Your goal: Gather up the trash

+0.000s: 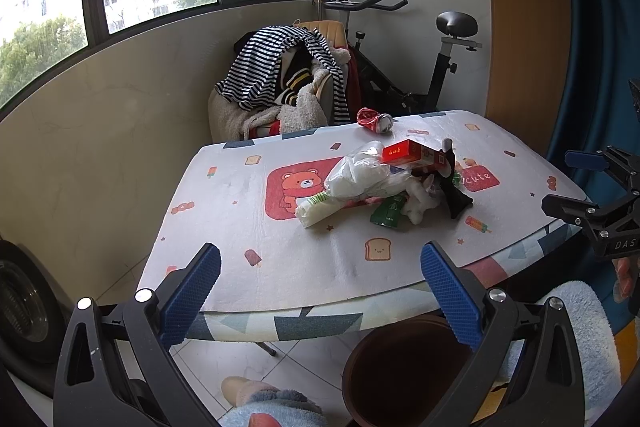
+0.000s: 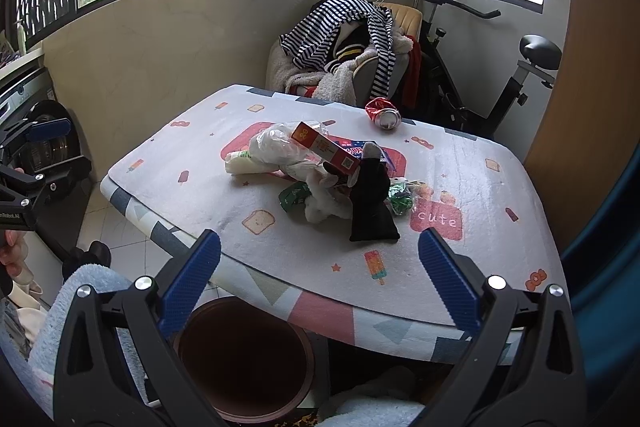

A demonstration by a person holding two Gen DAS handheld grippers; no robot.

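A heap of trash lies mid-table: a clear plastic bag [image 1: 360, 171] [image 2: 276, 147], a red box [image 1: 412, 151] [image 2: 328, 151], a green wrapper [image 1: 386, 213] [image 2: 294, 197], crumpled white tissue [image 1: 418, 203] [image 2: 324, 203] and a black sock [image 1: 454, 187] [image 2: 372, 203]. A crushed red can [image 1: 374, 120] [image 2: 383, 114] rests near the far edge. A brown bin [image 1: 404, 371] [image 2: 244, 359] stands on the floor below the table's near edge. My left gripper [image 1: 320, 291] is open and empty, short of the heap. My right gripper [image 2: 320, 287] is open too, also empty.
The table [image 1: 248, 239] [image 2: 472, 267] wears a cartoon-print cloth. Behind it a chair piled with striped clothes [image 1: 280, 67] [image 2: 344, 23] and an exercise bike [image 1: 440, 67] [image 2: 500, 67] stand by the window wall. A washing machine [image 2: 44, 147] is at the left. Blue fuzzy sleeves sit near the bin.
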